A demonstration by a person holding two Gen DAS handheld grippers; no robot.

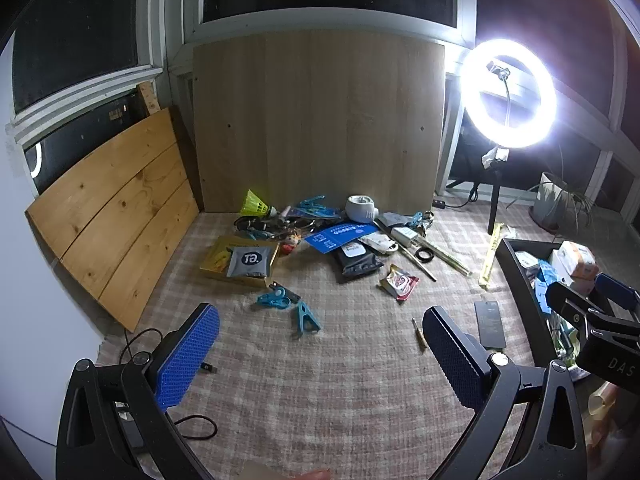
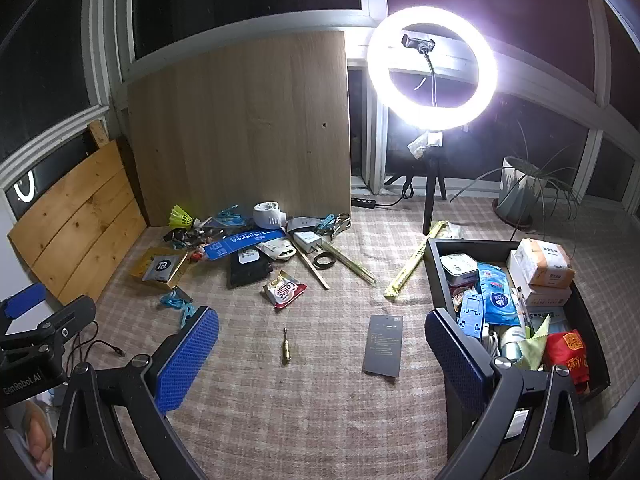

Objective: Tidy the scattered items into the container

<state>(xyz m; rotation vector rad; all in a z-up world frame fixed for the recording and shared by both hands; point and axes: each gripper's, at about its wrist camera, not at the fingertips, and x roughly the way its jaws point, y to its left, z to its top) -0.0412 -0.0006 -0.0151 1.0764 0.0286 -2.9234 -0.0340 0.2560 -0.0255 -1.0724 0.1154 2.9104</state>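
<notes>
A black container [image 2: 434, 264] stands on the checked cloth at the right, holding packets, boxes and a red pouch; it also shows in the left wrist view [image 1: 516, 264]. Scattered items lie at the back: a yellow shuttlecock [image 1: 254, 203], blue clothes pegs [image 1: 306, 318], a gold box [image 1: 236, 260], a snack packet [image 2: 285, 289], a dark card [image 2: 383, 345], a brass bit [image 2: 286, 347]. My left gripper [image 1: 320, 354] is open and empty above the cloth. My right gripper [image 2: 322, 354] is open and empty, left of the container.
A ring light on a tripod [image 2: 432, 66] and a potted plant [image 2: 518, 192] stand at the back right. Wooden boards [image 1: 316, 120] lean against the window. A cable [image 1: 132, 344] lies at the cloth's left edge.
</notes>
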